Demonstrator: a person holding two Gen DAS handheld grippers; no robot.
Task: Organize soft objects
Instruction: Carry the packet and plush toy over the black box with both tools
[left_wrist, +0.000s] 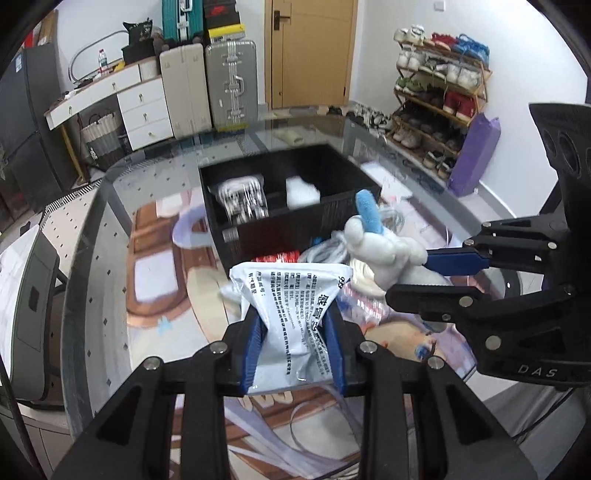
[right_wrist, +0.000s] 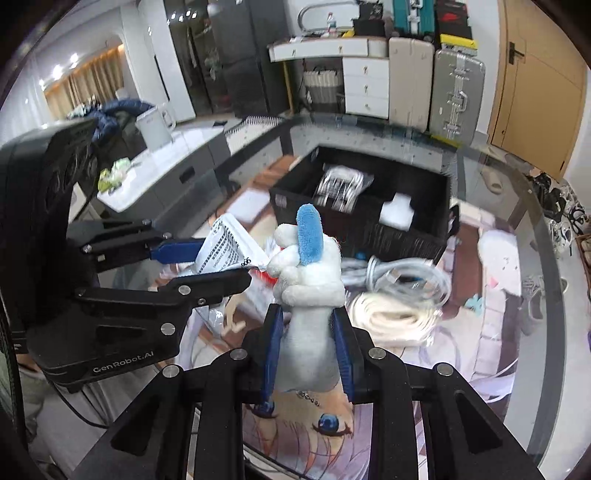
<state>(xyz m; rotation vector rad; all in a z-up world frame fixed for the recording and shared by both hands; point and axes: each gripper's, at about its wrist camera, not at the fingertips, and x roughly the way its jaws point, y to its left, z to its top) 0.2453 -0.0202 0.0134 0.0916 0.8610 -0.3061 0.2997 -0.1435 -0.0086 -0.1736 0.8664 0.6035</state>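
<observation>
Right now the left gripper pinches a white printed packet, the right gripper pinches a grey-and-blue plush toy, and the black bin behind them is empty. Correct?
Not quite: the black bin is not empty. The right wrist view shows a clear bag in one compartment and a white item in another. The rest holds: the left gripper pinches the packet, the right gripper the plush toy.

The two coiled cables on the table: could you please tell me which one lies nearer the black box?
The clear-wrapped grey cable lies nearer the black box; the thicker cream cable sits in front of it, closer to the camera.
</observation>
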